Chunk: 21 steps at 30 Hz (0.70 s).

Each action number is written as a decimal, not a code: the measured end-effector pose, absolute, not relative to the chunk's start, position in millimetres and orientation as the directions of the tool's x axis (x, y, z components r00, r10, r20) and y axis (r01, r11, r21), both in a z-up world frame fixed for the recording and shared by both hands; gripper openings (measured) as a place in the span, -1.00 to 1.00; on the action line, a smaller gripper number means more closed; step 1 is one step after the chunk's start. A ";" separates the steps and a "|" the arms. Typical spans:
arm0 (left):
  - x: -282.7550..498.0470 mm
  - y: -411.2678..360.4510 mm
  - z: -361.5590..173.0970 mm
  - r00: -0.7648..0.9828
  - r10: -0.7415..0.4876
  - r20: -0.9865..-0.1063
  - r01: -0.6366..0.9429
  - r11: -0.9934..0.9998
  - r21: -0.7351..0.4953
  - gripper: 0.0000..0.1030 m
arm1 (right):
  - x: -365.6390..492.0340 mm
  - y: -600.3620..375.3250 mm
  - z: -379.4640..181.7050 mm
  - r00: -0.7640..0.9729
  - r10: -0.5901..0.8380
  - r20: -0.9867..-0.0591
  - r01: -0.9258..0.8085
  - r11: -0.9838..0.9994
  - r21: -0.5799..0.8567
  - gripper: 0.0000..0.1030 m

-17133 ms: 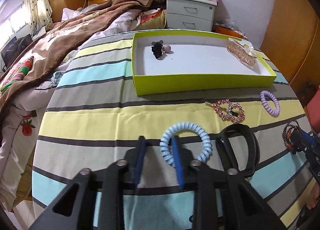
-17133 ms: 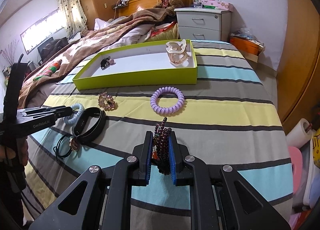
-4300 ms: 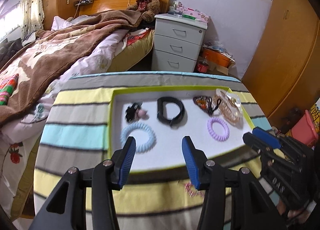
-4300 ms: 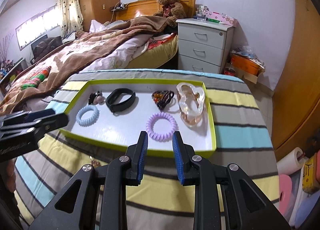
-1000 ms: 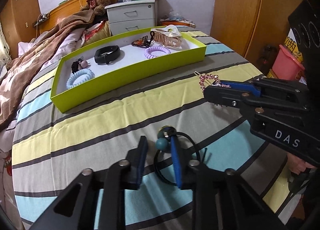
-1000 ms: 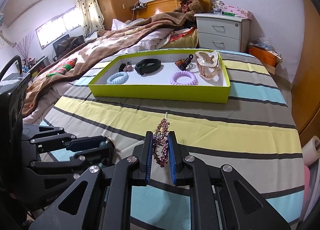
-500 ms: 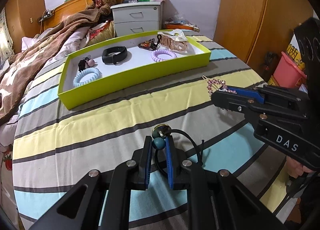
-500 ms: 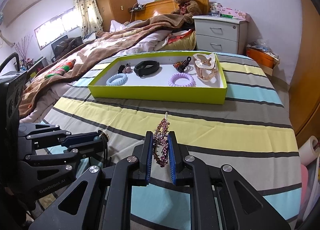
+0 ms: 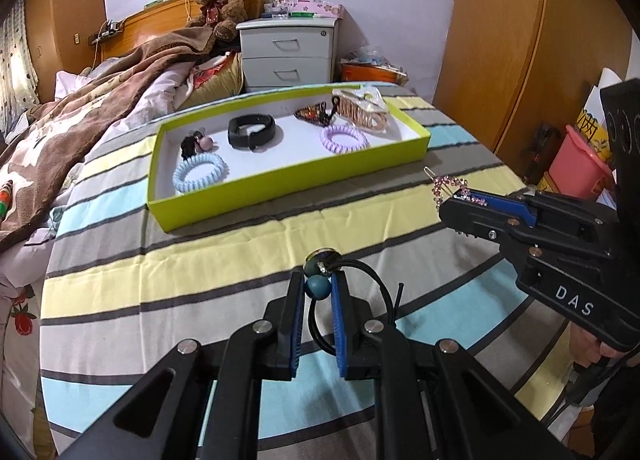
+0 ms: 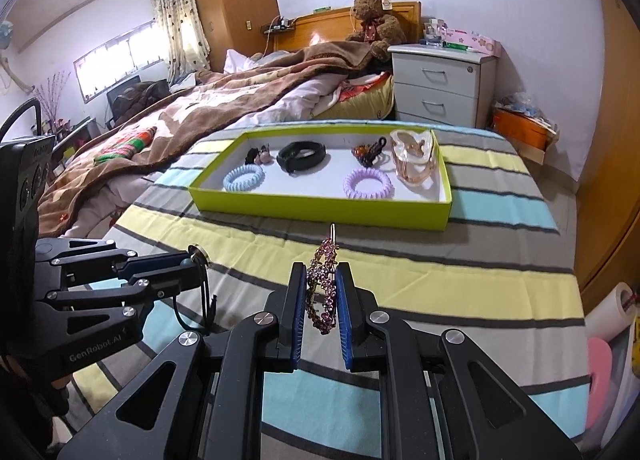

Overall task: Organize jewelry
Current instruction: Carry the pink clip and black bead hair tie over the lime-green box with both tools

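Left claw [image 9: 317, 289] clamped on bead of limp black hair tie [image 9: 372, 300]; right claw [image 10: 322, 292] clamped on stiff, delicate rhinestone clip [image 10: 322, 292]; tray [image 10: 320, 208] at 12 o'clock.

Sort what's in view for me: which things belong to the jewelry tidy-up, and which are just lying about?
Job: left gripper shut on black hair tie; right gripper shut on pink rhinestone clip; green tray with blue coil tie, purple coil tie.

Lying about: teddy bear, nightstand, brown blanket.
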<state>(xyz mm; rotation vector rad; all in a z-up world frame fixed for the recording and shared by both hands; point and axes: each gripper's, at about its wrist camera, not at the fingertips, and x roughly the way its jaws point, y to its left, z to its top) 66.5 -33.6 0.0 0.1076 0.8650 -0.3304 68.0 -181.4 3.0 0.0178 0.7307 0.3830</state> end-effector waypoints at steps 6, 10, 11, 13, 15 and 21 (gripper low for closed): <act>72.5 -27.7 14.6 0.624 -0.240 -0.744 0.311 0.949 -0.045 -0.73 | 74.3 -180.5 15.8 0.693 0.345 -0.633 -0.333 0.932 0.143 -0.71; 80.8 -21.5 24.1 0.638 -0.237 -0.733 0.294 0.954 -0.053 -0.73 | 82.3 -178.9 24.4 0.699 0.347 -0.625 -0.337 0.931 0.139 -0.71; 83.0 -20.3 26.9 0.642 -0.233 -0.730 0.290 0.956 -0.050 -0.73 | 84.9 -178.4 26.6 0.701 0.347 -0.623 -0.337 0.931 0.140 -0.71; 88.2 -17.6 33.2 0.653 -0.227 -0.723 0.283 0.958 -0.046 -0.73 | 89.0 -178.1 29.5 0.703 0.350 -0.619 -0.337 0.931 0.143 -0.71; 94.1 -14.9 39.0 0.658 -0.225 -0.718 0.279 0.959 -0.045 -0.73 | 92.8 -176.8 32.4 0.705 0.353 -0.615 -0.340 0.930 0.144 -0.71; 113.5 -7.0 52.9 0.674 -0.222 -0.705 0.262 0.964 -0.052 -0.73 | 109.7 -174.4 39.1 0.707 0.356 -0.611 -0.339 0.929 0.149 -0.71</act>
